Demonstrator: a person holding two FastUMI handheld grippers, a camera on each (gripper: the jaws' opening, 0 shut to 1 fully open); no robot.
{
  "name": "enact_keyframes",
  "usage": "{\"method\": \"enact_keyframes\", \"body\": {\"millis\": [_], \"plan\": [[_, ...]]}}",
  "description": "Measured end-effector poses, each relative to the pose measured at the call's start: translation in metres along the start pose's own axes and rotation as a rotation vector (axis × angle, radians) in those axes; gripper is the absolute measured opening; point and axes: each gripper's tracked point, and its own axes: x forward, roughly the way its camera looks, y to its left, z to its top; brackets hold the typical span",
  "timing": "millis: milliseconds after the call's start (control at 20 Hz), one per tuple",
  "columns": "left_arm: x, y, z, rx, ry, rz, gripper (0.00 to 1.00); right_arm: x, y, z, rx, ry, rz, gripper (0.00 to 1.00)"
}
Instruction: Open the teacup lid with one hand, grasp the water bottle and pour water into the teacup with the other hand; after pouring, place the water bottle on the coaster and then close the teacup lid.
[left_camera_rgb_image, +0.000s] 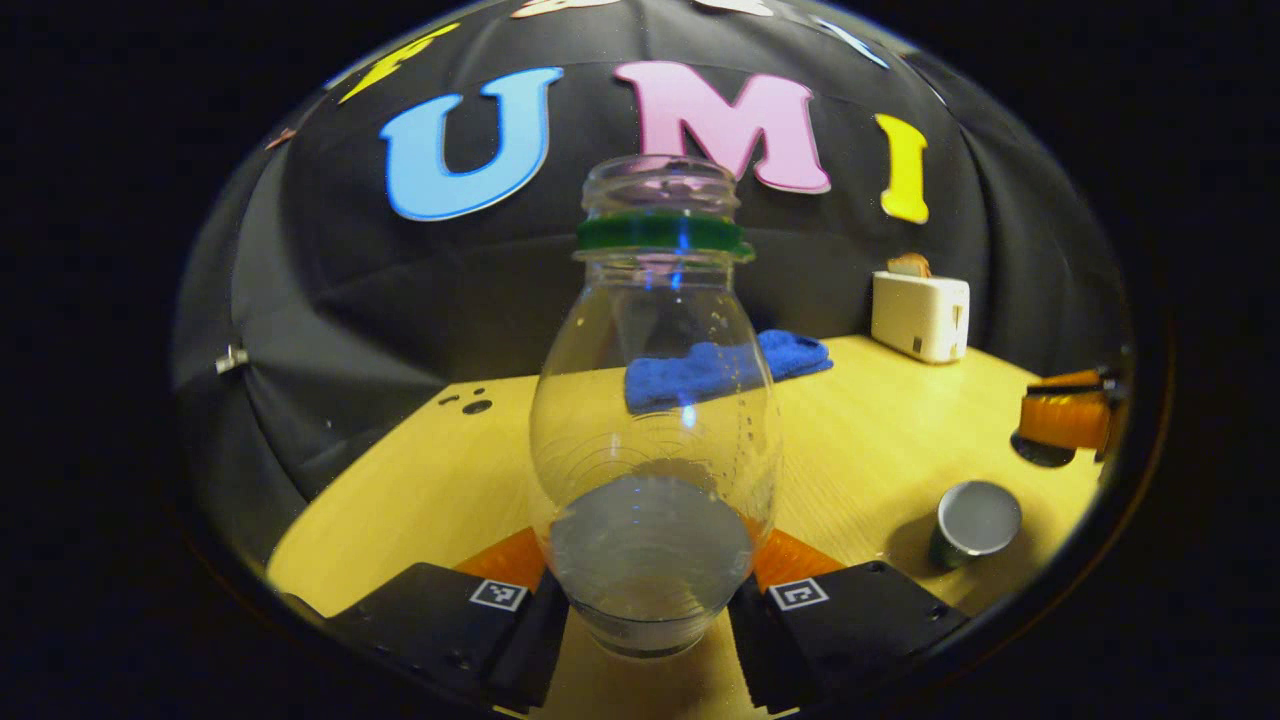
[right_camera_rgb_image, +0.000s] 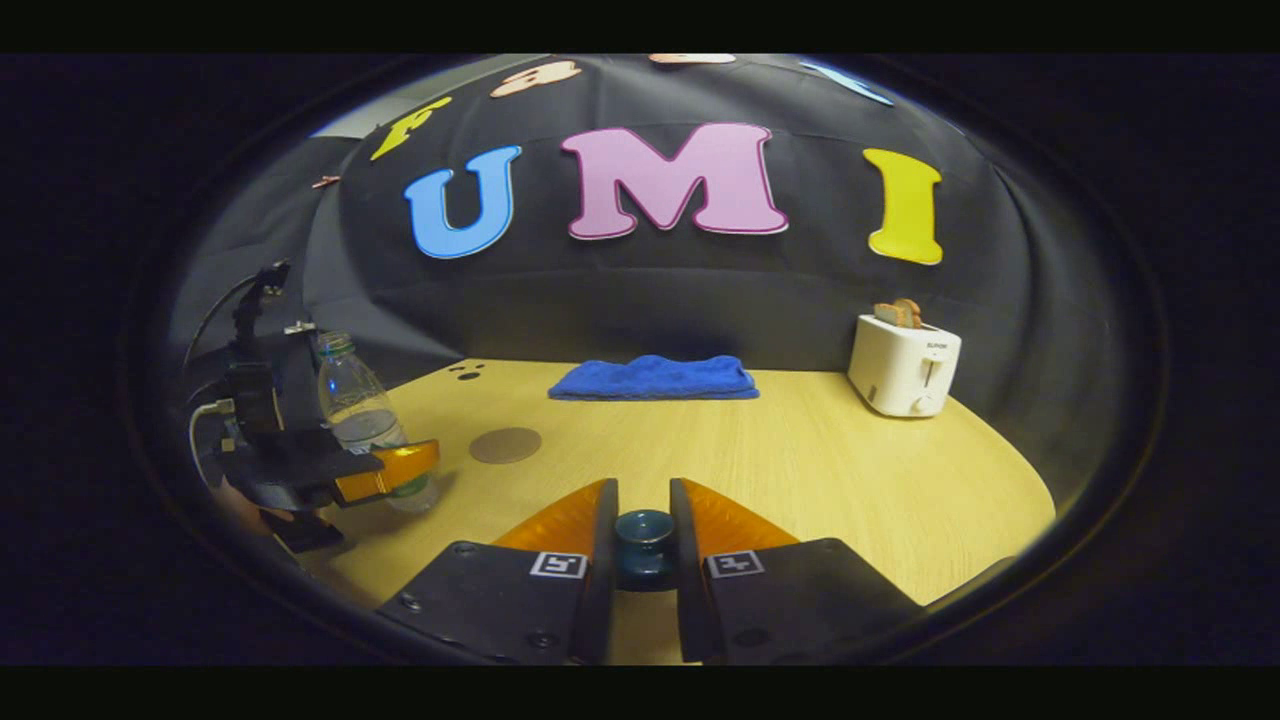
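Left gripper view: we see our left jaws clamp the bottle (left_camera_rgb_image: 655, 440) upright; our right jaws pinch the lid (right_camera_rgb_image: 644, 540) knob.

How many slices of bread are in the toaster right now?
2, side by side in the top of the white toaster at the table's far right: bread slices. More could sit hidden lower inside.

1 bottle (left_camera_rgb_image: 655, 420), 1 teacup (left_camera_rgb_image: 972, 520), 1 lid (right_camera_rgb_image: 644, 545), 1 coaster (right_camera_rgb_image: 505, 445), 1 toaster (right_camera_rgb_image: 904, 365), 1 towel (right_camera_rgb_image: 653, 379)
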Motion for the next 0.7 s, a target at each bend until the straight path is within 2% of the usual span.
{"method": "enact_keyframes", "body": {"millis": [50,100,150,200,250,300,350,400,600,650,700], "plan": [[0.000,-0.005,0.006,0.052,-0.005,0.000,0.72,-0.003,-0.007,0.000,0.003,0.000,-0.014,0.29],[-0.001,-0.006,0.013,0.126,-0.005,-0.003,0.71,-0.007,-0.014,0.001,0.006,-0.001,-0.028,0.29],[-0.005,-0.005,0.015,0.212,-0.002,-0.012,0.72,-0.011,-0.020,0.001,0.007,-0.001,-0.041,0.24],[-0.007,-0.007,0.020,0.309,-0.002,-0.020,0.72,-0.014,-0.027,0.001,0.006,-0.003,-0.054,0.29],[-0.007,-0.009,0.023,0.411,0.000,-0.030,0.72,-0.018,-0.033,0.002,0.006,-0.005,-0.066,0.28],[-0.006,-0.014,0.023,0.507,0.007,-0.050,0.71,-0.020,-0.040,0.001,0.009,-0.005,-0.077,0.34],[-0.005,-0.019,0.024,0.598,0.011,-0.066,0.72,-0.023,-0.045,0.000,0.015,-0.004,-0.089,0.34],[-0.004,-0.026,0.024,0.682,0.011,-0.087,0.72,-0.025,-0.051,0.000,0.022,-0.004,-0.099,0.29],[0.000,-0.040,0.013,0.904,0.027,-0.126,0.71,-0.035,-0.070,-0.005,0.043,-0.010,-0.139,0.28],[0.002,-0.041,0.010,0.945,0.037,-0.127,0.71,-0.037,-0.073,-0.006,0.049,-0.010,-0.146,0.34],[0.007,-0.044,0.007,0.993,0.048,-0.126,0.71,-0.039,-0.076,-0.007,0.052,-0.009,-0.150,0.29]]}}
